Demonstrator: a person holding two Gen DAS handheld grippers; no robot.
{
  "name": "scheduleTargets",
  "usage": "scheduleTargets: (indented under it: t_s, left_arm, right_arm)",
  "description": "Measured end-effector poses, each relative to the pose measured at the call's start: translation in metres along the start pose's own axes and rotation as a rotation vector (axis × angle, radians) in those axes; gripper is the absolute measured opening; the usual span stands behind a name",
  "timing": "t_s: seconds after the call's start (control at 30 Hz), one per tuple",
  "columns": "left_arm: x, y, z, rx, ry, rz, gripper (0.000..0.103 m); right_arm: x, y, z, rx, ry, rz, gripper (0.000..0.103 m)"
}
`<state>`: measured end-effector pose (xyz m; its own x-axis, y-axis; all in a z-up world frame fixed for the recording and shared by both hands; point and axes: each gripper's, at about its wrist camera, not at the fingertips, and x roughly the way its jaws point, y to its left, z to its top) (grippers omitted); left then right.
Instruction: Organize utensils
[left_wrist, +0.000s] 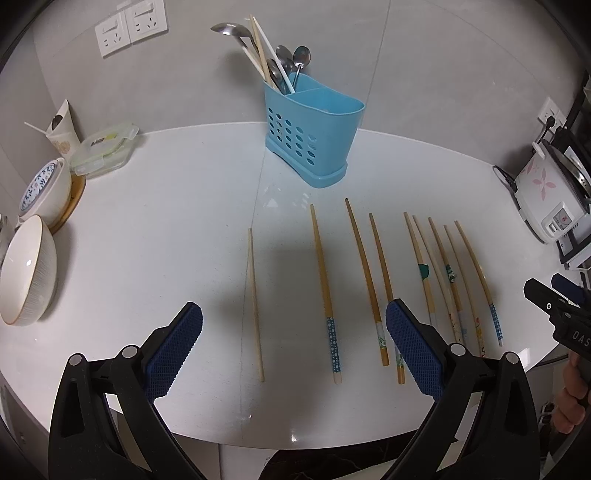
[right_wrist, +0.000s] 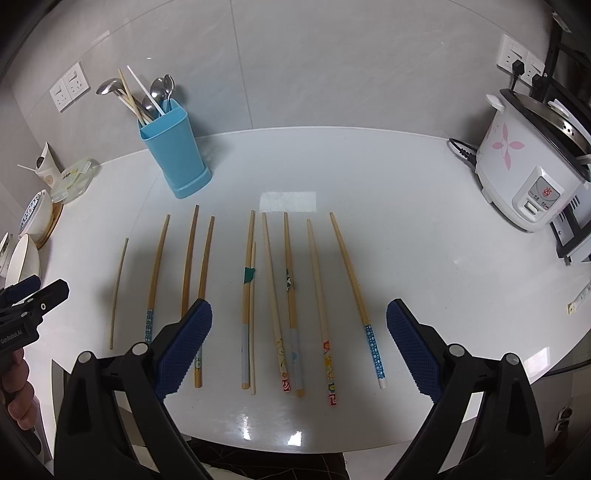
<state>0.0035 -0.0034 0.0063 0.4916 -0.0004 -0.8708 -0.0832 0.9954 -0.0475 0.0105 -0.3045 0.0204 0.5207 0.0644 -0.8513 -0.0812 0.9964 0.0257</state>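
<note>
1. Wooden chopsticks (right_wrist: 269, 295) lie side by side in a loose row on the white tabletop (right_wrist: 406, 240), tips pointing toward the back wall, several with patterned or blue-dotted handles
2. One thin plain bamboo chopstick (left_wrist: 255, 302) sits alone at the left end of the row, apart from the others
3. A blue-dotted-handle chopstick (right_wrist: 356, 291) marks the right end of the row in the right wrist view
4. Behind the row stands the light blue plastic utensil caddy (left_wrist: 310, 140), perforated on one face, upright on the tabletop
5. Steel spoons, a ladle and pale chopsticks (left_wrist: 266, 59) stick up out of the caddy's rear compartment
6. Left tongs (left_wrist: 293, 343) hang above the near edge, blue pads spread wide apart, nothing between them
7. Right tongs (right_wrist: 299, 343) likewise gape open over the middle of the row, holding nothing
8. Off to the left, white ceramic bowls (left_wrist: 29, 273) and a clear lidded food container (left_wrist: 105, 149) sit near the wall
9. On the right side stands a white rice cooker with pink flower print (right_wrist: 528, 170)
</note>
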Motion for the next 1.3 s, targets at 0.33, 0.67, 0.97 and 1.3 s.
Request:
scheduleTargets:
  t_s: [0.33,0.67,0.97,1.3]
  left_arm:
    - [-0.003,0.001,-0.001,-0.002,-0.007,0.004,0.097]
    - [-0.003,0.003,0.000,-0.006,-0.003,0.011,0.097]
    - [-0.003,0.004,0.000,-0.008,-0.002,0.010,0.097]
    - [0.008,0.010,0.002,-0.018,0.016,0.008,0.097]
  right_arm:
    - [-0.001,0.001,-0.001,-0.002,-0.001,0.002,0.092]
    - [-0.002,0.004,-0.001,-0.009,-0.005,0.000,0.092]
    - [-0.003,0.006,0.000,-0.013,-0.004,0.000,0.092]
    - [0.005,0.009,0.005,-0.022,0.004,-0.009,0.092]
